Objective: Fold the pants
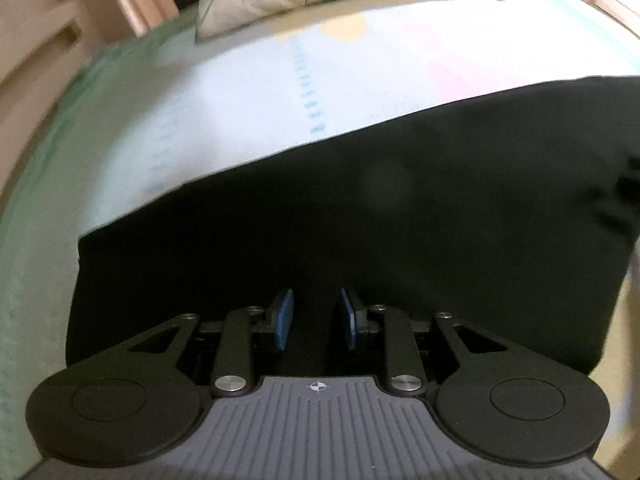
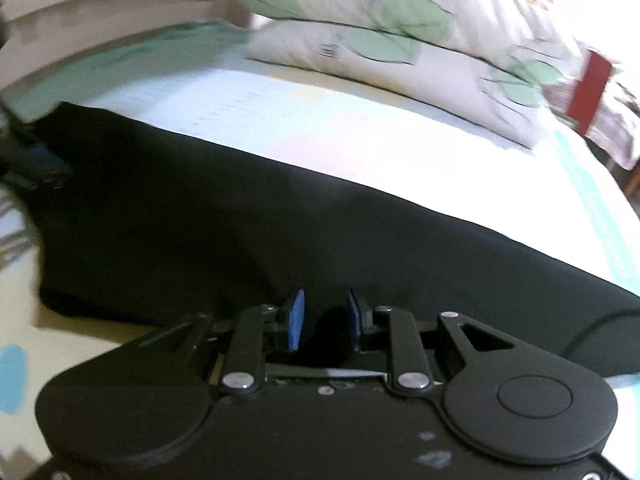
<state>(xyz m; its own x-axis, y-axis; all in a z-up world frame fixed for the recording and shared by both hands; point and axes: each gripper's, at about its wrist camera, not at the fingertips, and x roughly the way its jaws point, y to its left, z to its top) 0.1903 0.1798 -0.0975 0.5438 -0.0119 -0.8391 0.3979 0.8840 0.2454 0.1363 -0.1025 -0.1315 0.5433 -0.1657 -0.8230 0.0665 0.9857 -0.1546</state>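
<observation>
Lying flat, black pants [image 1: 360, 220] leave bedsheet [image 1: 240, 100] bare beyond their edge.

We are seeing the black pants [image 1: 360, 220] lying flat and smooth, stretching from nine toward three o'clock across the bed.

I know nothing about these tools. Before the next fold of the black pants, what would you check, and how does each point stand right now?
1. Pants lying flat on the bed sheet: ok.
2. Left tool open, nothing between its pads: ok.
3. Right tool open above the near pants edge: ok.
4. Pillows clear of the pants: ok.
5. Whether either tool touches the cloth: cannot tell.
</observation>
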